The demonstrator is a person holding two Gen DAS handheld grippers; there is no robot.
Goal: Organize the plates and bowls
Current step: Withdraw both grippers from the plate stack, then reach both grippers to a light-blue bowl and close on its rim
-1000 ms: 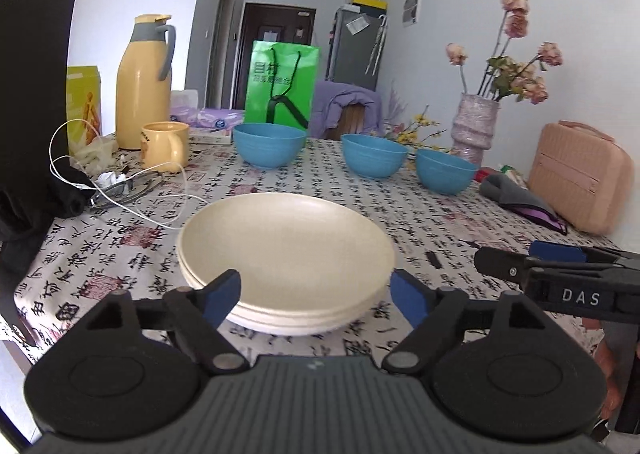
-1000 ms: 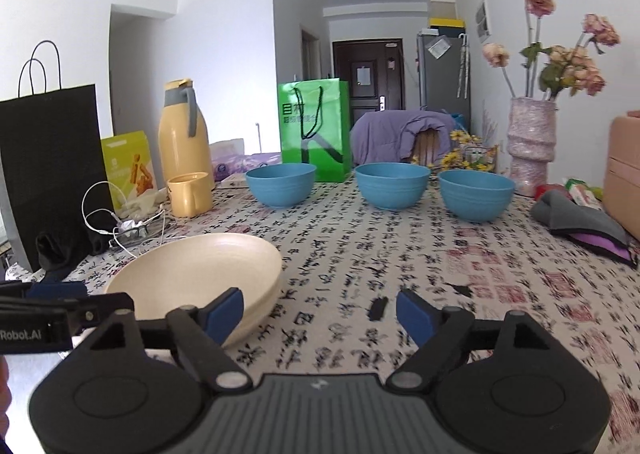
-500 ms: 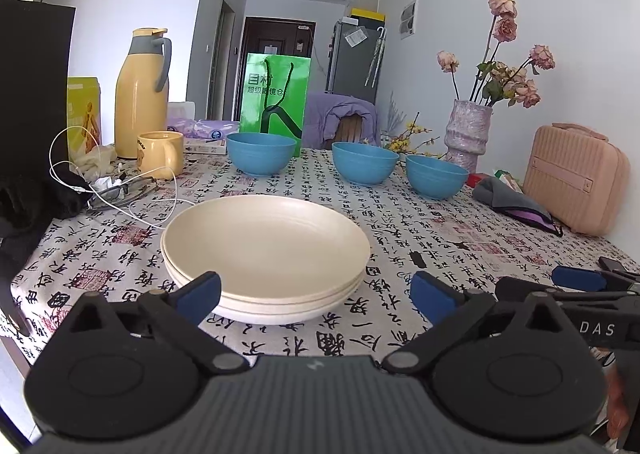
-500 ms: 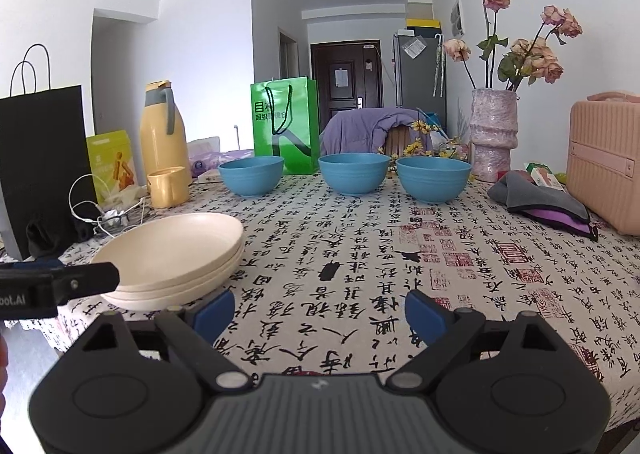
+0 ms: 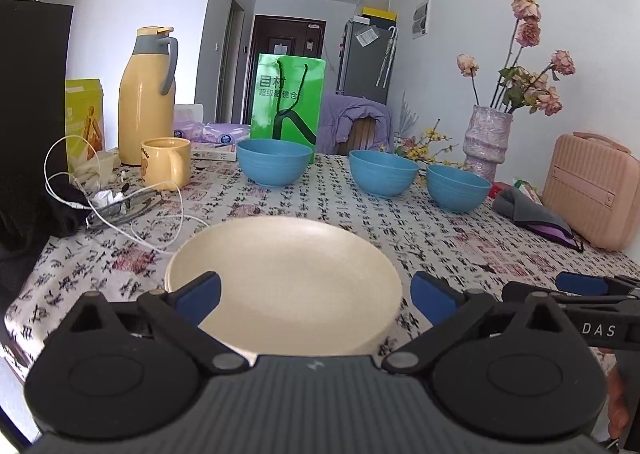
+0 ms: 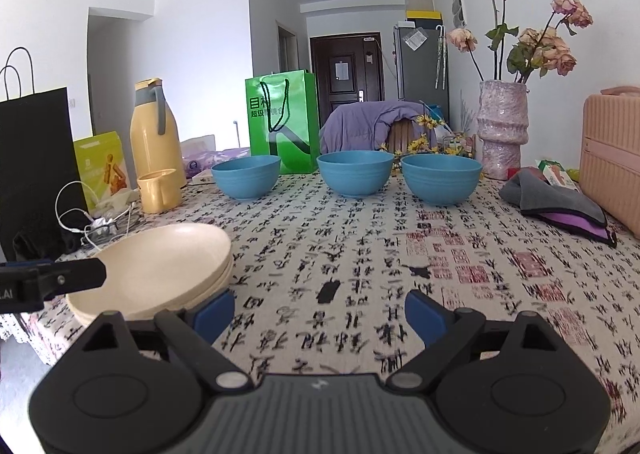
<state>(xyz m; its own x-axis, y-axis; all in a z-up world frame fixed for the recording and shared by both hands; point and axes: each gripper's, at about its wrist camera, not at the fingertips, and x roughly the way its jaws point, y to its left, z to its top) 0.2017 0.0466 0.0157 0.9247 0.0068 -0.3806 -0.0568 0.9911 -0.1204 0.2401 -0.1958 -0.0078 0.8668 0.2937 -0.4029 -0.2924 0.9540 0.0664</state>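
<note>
A stack of cream plates [image 5: 288, 282] sits near the table's front left; it also shows in the right wrist view [image 6: 160, 274]. Three blue bowls stand apart in a row farther back: left [image 5: 274, 166], middle [image 5: 383, 171], right [image 5: 458, 186]; in the right wrist view they are the left [image 6: 245, 175], middle [image 6: 355, 171] and right bowl [image 6: 441, 177]. My left gripper [image 5: 316, 294] is open and empty, its jaws spread just above the plates' near edge. My right gripper [image 6: 320, 314] is open and empty over the tablecloth, right of the plates.
A yellow thermos [image 5: 148, 97], yellow mug [image 5: 166, 162], white cable [image 5: 120, 213] and black bag [image 5: 32, 113] crowd the left. A green bag [image 5: 288, 101] stands behind the bowls. A vase [image 5: 486, 141], grey cloth [image 5: 532, 213] and pink case [image 5: 592, 189] are at right.
Both grippers pulled back and then moved forward and lower again toward the table. The left one is now closer over the plates. Both stayed open and empty.
</note>
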